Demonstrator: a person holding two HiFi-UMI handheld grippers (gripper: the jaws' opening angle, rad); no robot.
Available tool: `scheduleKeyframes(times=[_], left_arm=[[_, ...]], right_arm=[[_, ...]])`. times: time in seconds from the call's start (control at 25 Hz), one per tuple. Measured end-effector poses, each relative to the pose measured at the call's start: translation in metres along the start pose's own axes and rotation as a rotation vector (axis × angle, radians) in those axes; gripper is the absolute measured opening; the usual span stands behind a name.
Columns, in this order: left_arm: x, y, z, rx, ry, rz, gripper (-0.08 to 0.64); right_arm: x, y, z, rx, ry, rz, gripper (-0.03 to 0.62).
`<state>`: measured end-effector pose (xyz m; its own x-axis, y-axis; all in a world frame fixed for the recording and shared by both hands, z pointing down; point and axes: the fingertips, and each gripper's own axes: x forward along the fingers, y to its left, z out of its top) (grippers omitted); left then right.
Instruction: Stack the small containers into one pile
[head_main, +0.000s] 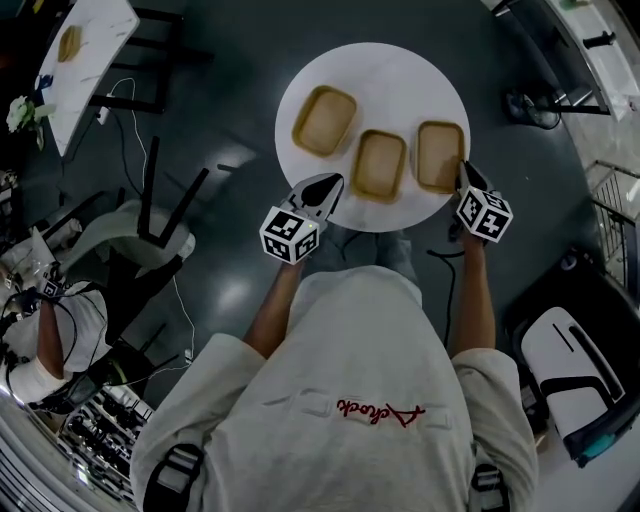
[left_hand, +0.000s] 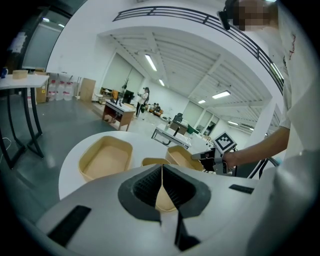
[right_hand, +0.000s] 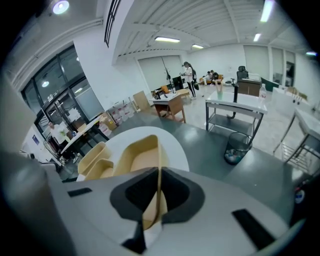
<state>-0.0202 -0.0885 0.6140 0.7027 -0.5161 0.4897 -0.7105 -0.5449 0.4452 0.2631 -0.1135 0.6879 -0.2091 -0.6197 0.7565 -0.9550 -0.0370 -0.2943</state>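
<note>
Three tan containers lie in a row on the round white table (head_main: 400, 80): the left container (head_main: 323, 120), the middle container (head_main: 380, 165) and the right container (head_main: 439, 155). My right gripper (head_main: 464, 172) is at the right container's near right edge. In the right gripper view its jaws (right_hand: 159, 182) are shut on that container's thin side wall (right_hand: 137, 152). My left gripper (head_main: 325, 185) hovers at the table's near left edge, short of the middle container. Its jaws (left_hand: 162, 172) are shut with nothing between them, and the left container (left_hand: 106, 157) lies ahead to the left.
A chair (head_main: 150, 225) stands on the dark floor left of the table, with cables beside it. Another white table (head_main: 90, 50) is at the far left. A white case (head_main: 570, 370) lies at the right. A bin (right_hand: 237, 147) stands beyond the table.
</note>
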Motion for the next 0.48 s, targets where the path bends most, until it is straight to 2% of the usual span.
scheduleKeyframes(times=[0.28, 0.48], left_arm=[[-0.001, -0.004, 0.011, 0.016, -0.024, -0.007, 0.015], [-0.007, -0.008, 0.018, 0.03, -0.04, -0.002, 0.015]], right_arm=[[-0.04, 0.02, 0.026, 0.059, -0.13, 0.032, 0.035], [-0.051, 0.05, 0.024, 0.103, -0.169, 0.091, 0.035]])
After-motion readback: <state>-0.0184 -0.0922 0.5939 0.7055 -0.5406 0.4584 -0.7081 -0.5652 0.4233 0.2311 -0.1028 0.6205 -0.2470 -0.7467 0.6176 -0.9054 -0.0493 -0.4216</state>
